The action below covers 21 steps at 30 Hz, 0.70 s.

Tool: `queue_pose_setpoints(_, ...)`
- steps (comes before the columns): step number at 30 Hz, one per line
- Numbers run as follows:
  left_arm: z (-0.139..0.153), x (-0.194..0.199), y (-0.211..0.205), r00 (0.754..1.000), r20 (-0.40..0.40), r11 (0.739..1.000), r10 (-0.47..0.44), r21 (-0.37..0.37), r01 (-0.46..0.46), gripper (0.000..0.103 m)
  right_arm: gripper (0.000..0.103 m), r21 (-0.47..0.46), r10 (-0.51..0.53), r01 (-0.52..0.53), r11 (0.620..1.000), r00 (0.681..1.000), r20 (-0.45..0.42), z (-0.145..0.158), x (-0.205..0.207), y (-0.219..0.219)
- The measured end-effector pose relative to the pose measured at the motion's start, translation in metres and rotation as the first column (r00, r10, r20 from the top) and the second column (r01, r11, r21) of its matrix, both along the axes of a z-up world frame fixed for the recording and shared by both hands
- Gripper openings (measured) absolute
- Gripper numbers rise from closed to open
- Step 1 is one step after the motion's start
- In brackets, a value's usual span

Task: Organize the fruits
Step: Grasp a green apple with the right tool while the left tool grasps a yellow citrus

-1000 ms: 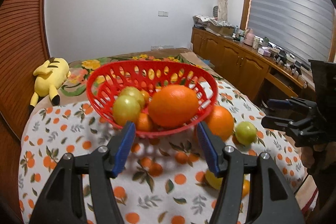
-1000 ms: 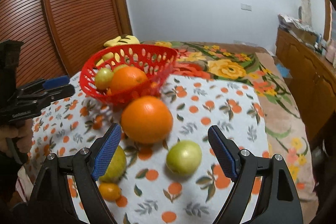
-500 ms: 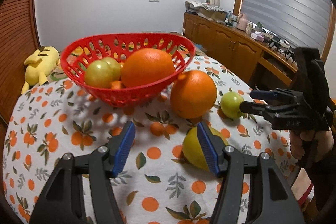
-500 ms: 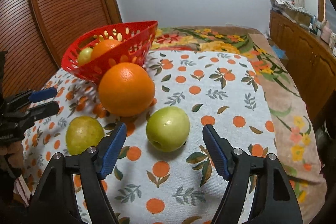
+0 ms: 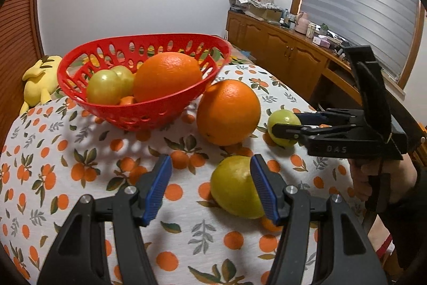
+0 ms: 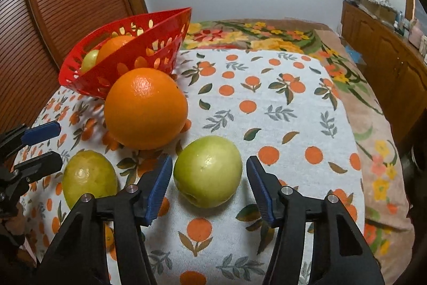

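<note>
A red basket point(image 5: 138, 114) point(image 6: 128, 71) holds a large orange point(image 5: 166, 76) and two green fruits point(image 5: 105, 87). Just in front of it on the orange-print cloth sits another large orange point(image 5: 228, 112) point(image 6: 145, 108). A green apple point(image 6: 208, 170) point(image 5: 281, 122) lies between the pads of my right gripper point(image 6: 209, 178) point(image 5: 285, 122). Its jaws are closing, with narrow gaps still on both sides. My left gripper point(image 5: 210, 188) point(image 6: 50, 144) stands open low over the cloth. A yellow-green lemon point(image 5: 234, 186) point(image 6: 89, 178) lies at its right finger, partly behind it.
A small tangerine point(image 5: 269, 225) point(image 6: 108, 237) peeks out beside the lemon. A yellow plush toy point(image 5: 37, 84) lies behind the basket. A wooden sideboard point(image 5: 293, 50) with clutter runs along the right. A person's hand point(image 5: 373, 178) holds the right gripper.
Both grippers have sunk toward the cloth. The left one shifted from in front of the basket over to the lemon. The right jaws narrowed around the green apple.
</note>
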State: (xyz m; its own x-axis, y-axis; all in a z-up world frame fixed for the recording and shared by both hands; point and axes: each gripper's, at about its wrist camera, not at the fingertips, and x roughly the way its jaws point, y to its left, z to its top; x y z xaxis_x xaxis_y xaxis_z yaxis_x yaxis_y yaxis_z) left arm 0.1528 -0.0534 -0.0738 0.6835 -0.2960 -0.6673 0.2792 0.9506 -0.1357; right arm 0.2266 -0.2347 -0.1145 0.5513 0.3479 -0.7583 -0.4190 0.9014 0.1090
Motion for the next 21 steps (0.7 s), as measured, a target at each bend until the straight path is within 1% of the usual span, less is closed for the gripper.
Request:
queue_pose_setpoints(2, 0.000, 0.001, -0.003, 1.000, -0.003, 1.000, -0.004, 0.000, 0.004, 0.061, 0.059, -0.013, -0.007, 0.007, 1.000, 1.000, -0.006, -0.003, 0.001, 0.001)
queue_pose_setpoints(3, -0.001, 0.001, -0.004, 1.000, -0.004, 1.000, -0.007, -0.001, 0.007, 0.061, 0.055, -0.003, -0.001, 0.001, 1.000, 1.000, -0.011, -0.004, 0.000, 0.000)
queue_pose_setpoints(8, -0.003, 0.001, -0.010, 1.000, -0.018, 1.000, -0.024, -0.003, 0.024, 0.061, 0.054, -0.015, 0.015, -0.014, 1.000, 1.000, 0.005, -0.003, -0.005, 0.002)
queue_pose_setpoints(11, -0.004, 0.001, -0.014, 0.999, -0.022, 1.000, -0.031, -0.001, 0.031, 0.061, 0.054, 0.007, 0.016, -0.016, 1.000, 1.000, 0.005, -0.002, -0.012, -0.003)
queue_pose_setpoints(18, -0.010, 0.004, -0.025, 0.998, -0.043, 0.999, -0.048, -0.003, 0.048, 0.061, 0.054, 0.046, 0.012, -0.013, 0.999, 1.000, 0.022, -0.001, -0.041, -0.013)
queue_pose_setpoints(21, -0.013, 0.006, -0.026, 0.998, -0.052, 0.999, -0.047, -0.004, 0.047, 0.061, 0.054, 0.038, 0.002, -0.003, 0.999, 0.999, 0.035, -0.001, -0.053, -0.014)
